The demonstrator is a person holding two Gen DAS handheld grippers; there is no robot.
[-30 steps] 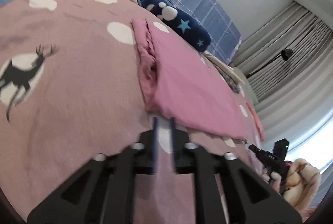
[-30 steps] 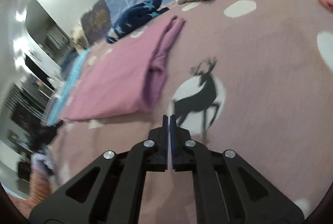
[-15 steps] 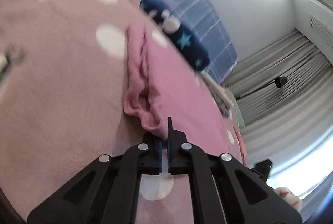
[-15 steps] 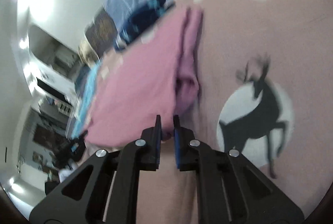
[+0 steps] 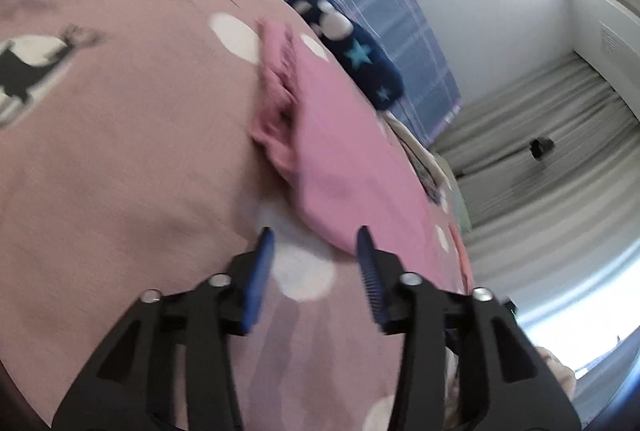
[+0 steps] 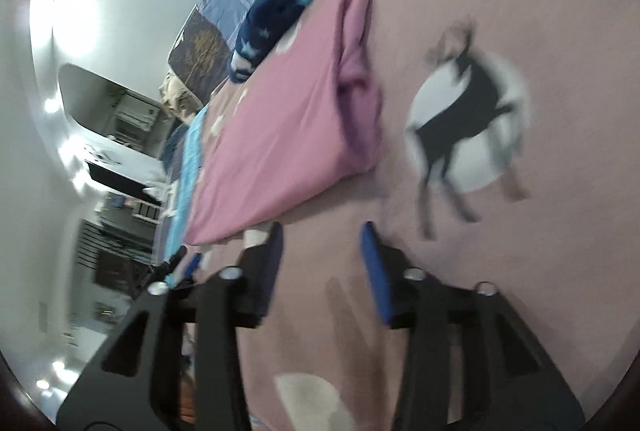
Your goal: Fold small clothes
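In the left wrist view, a deer print (image 5: 24,71) sits at the left edge of the bed (image 5: 120,159). The folded pink garment (image 5: 344,151) lies mid-frame, a navy starred cloth (image 5: 352,55) above it. The left gripper (image 5: 316,243) has just been opening, jaws apart, nothing between them. In the right wrist view, the garment (image 6: 280,111) lies centre-left; the right gripper (image 6: 322,235), likewise just opened, is empty below it.

Wrist views (both low); shared bedspread (image 5: 120,151)
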